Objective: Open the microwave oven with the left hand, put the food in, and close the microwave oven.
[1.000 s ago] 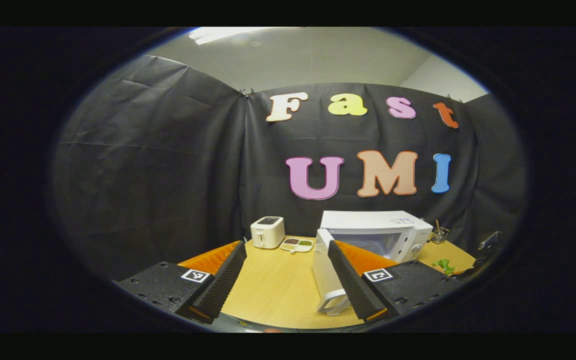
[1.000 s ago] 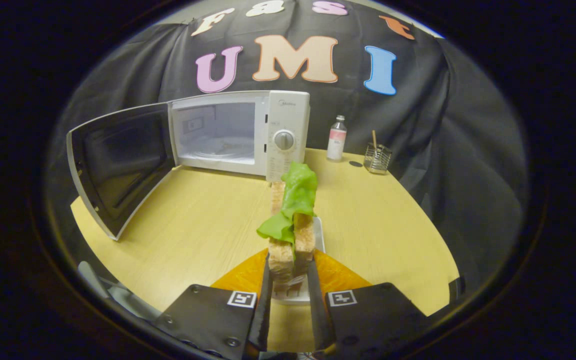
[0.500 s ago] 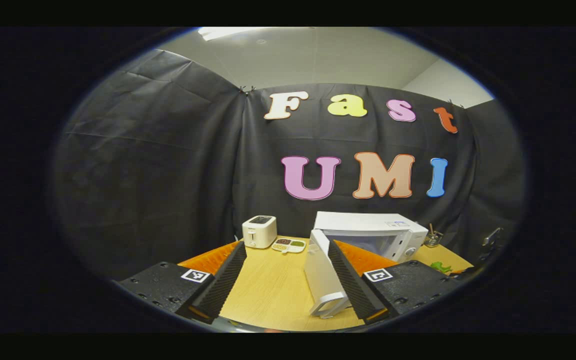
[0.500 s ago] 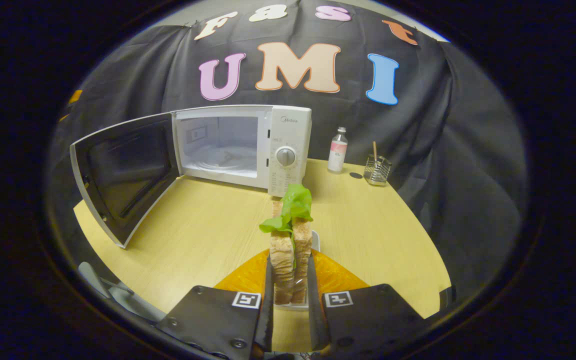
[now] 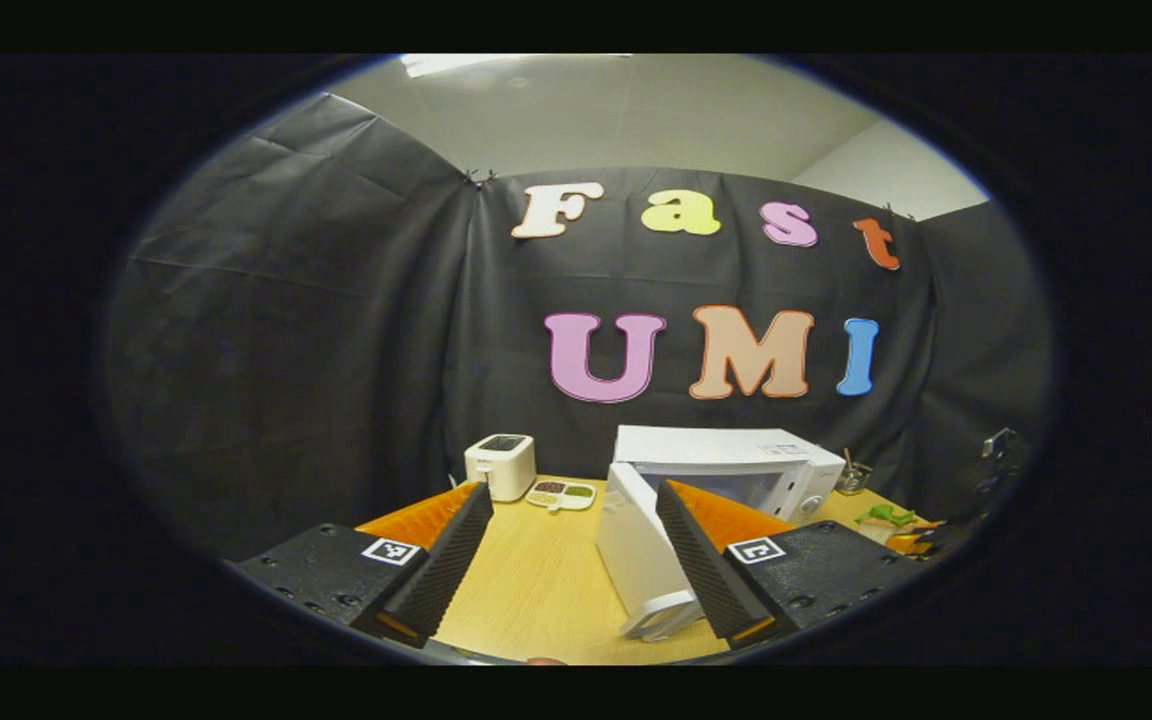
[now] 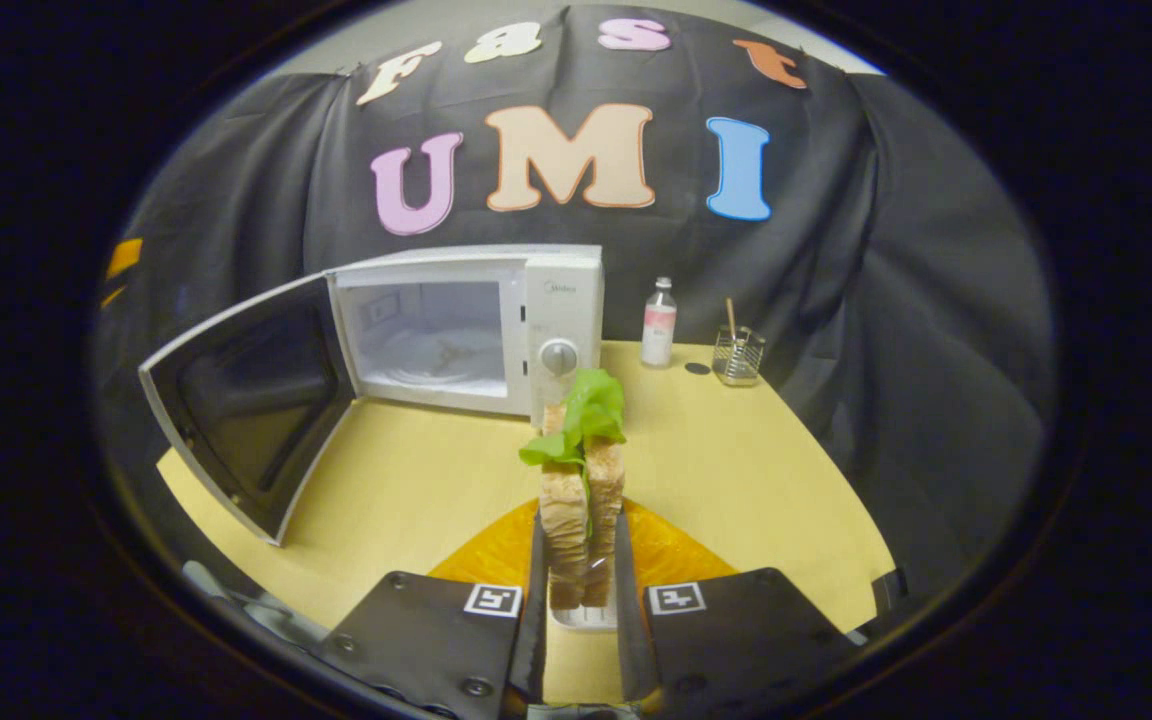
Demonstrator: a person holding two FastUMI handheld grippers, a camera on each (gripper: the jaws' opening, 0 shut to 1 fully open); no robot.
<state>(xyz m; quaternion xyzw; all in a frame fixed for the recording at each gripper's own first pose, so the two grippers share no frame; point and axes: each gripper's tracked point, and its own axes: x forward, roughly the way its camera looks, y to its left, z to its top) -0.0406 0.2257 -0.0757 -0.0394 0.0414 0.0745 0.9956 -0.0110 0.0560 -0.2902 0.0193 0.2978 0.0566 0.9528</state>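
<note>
The microwave (image 6: 476, 325) stood at the back of the table (image 6: 736, 470) with its door (image 6: 246, 410) swung wide to its left, leaving the cavity (image 6: 431, 335) bare and reachable, so the opening step looked done. In front of the microwave, the right gripper (image 6: 581, 590) had its 2 fingers pressed against the flat sides of the sandwich (image 6: 581, 490), 2 slices of bread on edge with a lettuce leaf (image 6: 586, 415) sticking out the top toward the microwave's dial (image 6: 558, 356). Squeezing the slices from both sides probably kept the filling from sliding out. A small white tray (image 6: 586, 615) showed beneath the sandwich, though whether the sandwich touched it could not be told. In the left gripper view, the left gripper (image 5: 571, 560) hung with its fingers spread wide and nothing between them, on the door side of the microwave, just by the door's outer edge (a sensible place to wait, since that hand would have to shut the door afterwards). To the left of the microwave stood a toaster (image 5: 501, 465) and a small dish (image 5: 561, 492); to its right, a bottle (image 6: 658, 322) and a wire holder (image 6: 738, 352). The next step appeared to be carrying the sandwich forward and left into the cavity, clear of the control panel.
</note>
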